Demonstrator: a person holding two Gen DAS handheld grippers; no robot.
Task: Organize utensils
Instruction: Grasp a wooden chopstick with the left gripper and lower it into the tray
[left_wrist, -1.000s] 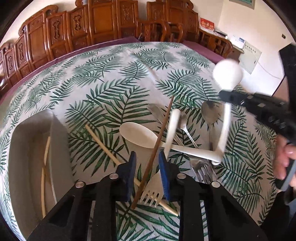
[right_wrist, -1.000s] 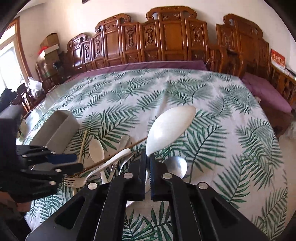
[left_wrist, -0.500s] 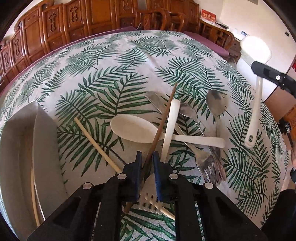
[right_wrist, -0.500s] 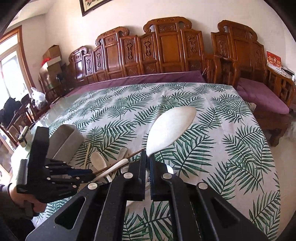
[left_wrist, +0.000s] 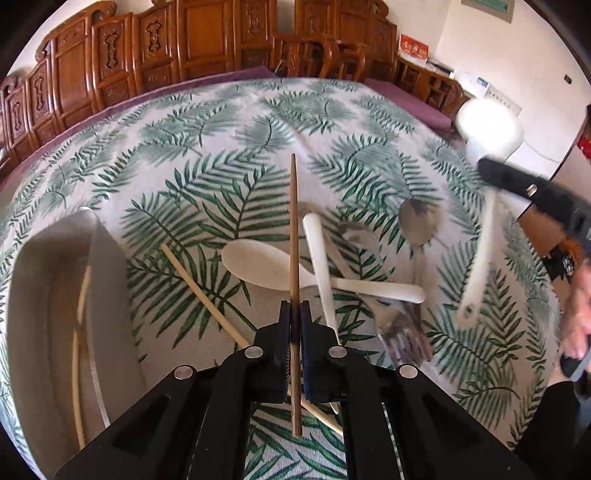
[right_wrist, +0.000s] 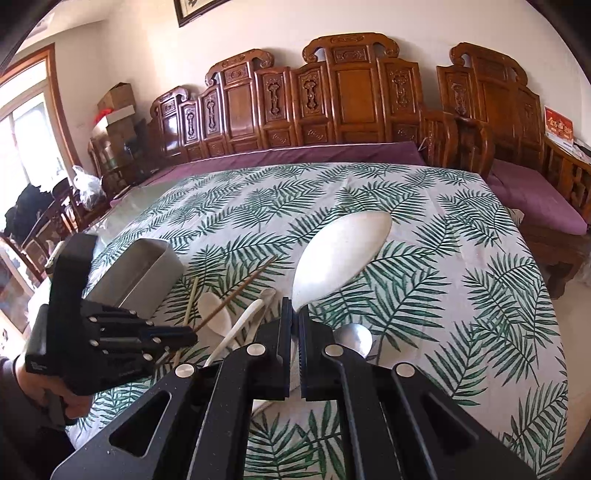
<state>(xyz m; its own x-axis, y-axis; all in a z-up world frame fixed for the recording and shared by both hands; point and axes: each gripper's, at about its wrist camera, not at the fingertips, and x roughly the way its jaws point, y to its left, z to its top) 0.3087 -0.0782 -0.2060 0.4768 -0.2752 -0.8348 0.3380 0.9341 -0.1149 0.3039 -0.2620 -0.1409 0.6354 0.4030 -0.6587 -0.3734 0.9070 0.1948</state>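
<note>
Brown wooden chopstick (left_wrist: 293, 236), clamped between the pads of the left gripper (left_wrist: 294, 321), stands over the utensil pile. Grey holder (left_wrist: 40, 295) at left contains pale chopsticks (left_wrist: 75, 354). Right gripper (right_wrist: 294, 325) grips the white rice paddle (right_wrist: 340, 254), raised.

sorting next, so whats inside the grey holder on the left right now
Inside the grey holder, the left wrist view shows pale chopsticks leaning against its wall. Its bottom is cut off by the frame edge, so anything lower stays unseen.
</note>
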